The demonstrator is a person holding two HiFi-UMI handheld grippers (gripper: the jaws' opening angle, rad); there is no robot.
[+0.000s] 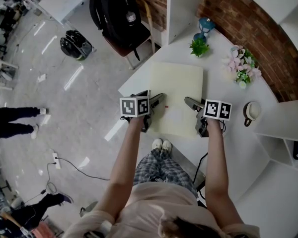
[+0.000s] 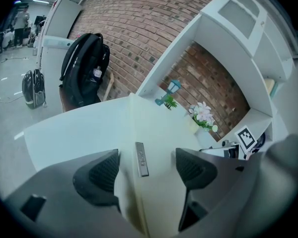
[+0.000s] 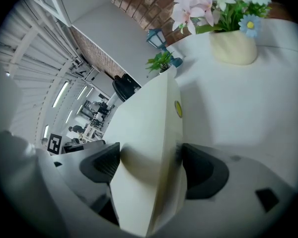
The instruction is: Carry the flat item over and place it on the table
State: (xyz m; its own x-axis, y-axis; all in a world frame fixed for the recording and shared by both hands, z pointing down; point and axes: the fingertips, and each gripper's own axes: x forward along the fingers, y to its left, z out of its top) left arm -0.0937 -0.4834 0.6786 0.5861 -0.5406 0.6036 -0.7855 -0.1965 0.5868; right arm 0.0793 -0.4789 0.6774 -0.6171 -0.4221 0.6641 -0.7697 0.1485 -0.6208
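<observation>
- Both forearms reach forward and down from the shoulders, almost parallel: the left forearm (image 1: 123, 158) goes to the near left corner of the flat item (image 1: 178, 90), the right forearm (image 1: 216, 157) to its near right corner.
- Each wrist ends under a marker cube, and each tool points away from the body toward the brick wall (image 1: 248, 21).
- On the left gripper (image 2: 146, 170) the two dark pads stand at a medium gap with the flat item between them. The left pad lies against the item and the right pad is at its surface, so the tool holds the item.
- A small grey tag (image 2: 141, 158) sits on the item just ahead of these pads.
- On the right gripper (image 3: 151, 165) the pads press on both faces of the same item, which shows here nearly edge-on. A round yellow sticker (image 3: 178, 108) is on it beyond the jaws.
- The flat item is pale cream and square, stretched between the two tools over the white table (image 1: 238, 150). I cannot tell if it already rests on the top.
- Its far edge is near a small green plant (image 1: 199, 46); a pot of flowers (image 1: 243, 66) and a cup (image 1: 252, 110) stand on the table to the right of it, apart from it.
</observation>
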